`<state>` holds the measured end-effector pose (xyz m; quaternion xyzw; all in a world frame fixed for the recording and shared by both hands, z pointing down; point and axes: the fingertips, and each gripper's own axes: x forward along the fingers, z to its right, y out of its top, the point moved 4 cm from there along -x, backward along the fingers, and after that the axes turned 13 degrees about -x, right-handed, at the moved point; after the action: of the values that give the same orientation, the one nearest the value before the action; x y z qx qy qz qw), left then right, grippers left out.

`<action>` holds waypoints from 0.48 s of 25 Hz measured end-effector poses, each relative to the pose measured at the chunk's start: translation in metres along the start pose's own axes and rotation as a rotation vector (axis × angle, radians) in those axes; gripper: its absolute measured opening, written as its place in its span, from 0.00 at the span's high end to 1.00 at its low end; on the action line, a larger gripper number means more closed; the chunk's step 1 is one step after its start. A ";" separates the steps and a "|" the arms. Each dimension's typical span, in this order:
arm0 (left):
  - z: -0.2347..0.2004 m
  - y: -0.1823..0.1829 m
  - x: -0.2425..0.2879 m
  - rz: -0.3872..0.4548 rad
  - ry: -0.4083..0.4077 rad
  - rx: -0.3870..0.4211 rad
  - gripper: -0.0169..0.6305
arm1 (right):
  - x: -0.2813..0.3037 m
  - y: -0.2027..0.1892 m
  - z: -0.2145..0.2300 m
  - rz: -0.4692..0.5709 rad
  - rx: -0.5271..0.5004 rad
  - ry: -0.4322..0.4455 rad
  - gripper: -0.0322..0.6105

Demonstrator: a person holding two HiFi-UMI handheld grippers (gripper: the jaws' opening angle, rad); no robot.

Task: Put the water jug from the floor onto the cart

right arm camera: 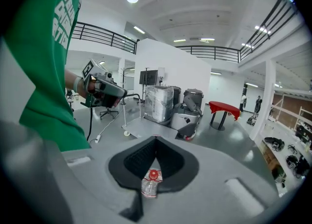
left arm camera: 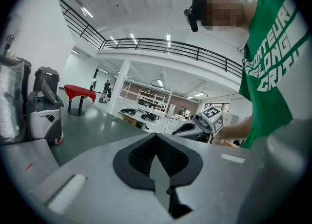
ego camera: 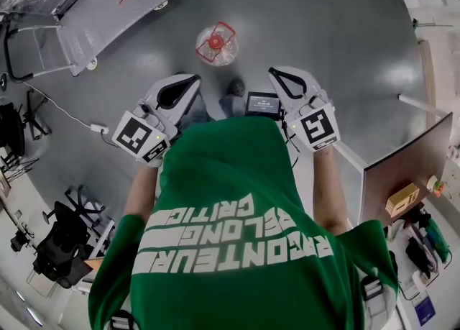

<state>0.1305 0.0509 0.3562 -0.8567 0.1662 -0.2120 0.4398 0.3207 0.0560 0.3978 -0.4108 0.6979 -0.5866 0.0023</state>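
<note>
Approach step: water jug not yet touched.
The water jug (ego camera: 215, 43), clear with a red cap and handle, stands upright on the floor (ego camera: 323, 19) ahead of the person, far of both tools and apart from them. The cart (ego camera: 115, 1) sits far left, well apart from the jug. The left hand-held gripper (ego camera: 192, 80) has its jaws together and holds nothing. The right hand-held gripper (ego camera: 277, 73) is the same, tips meeting, with the jug only in sight beyond them. Judged next: open the jaws, lower to the jug and take the red handle. The rounded body probably needs the second gripper's support before the carry left to the cart.
</note>
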 end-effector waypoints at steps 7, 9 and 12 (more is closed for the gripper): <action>-0.017 0.009 -0.007 -0.011 -0.031 -0.014 0.95 | 0.013 0.015 0.002 -0.022 0.011 -0.030 0.96; -0.026 0.011 -0.013 -0.005 -0.026 -0.022 0.95 | 0.020 0.020 0.003 -0.021 0.014 -0.033 0.96; -0.037 0.011 -0.023 0.000 -0.016 -0.028 0.95 | 0.028 0.026 0.002 -0.023 0.007 -0.032 0.96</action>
<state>0.0913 0.0303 0.3610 -0.8645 0.1657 -0.2027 0.4290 0.2876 0.0377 0.3893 -0.4281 0.6910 -0.5824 0.0082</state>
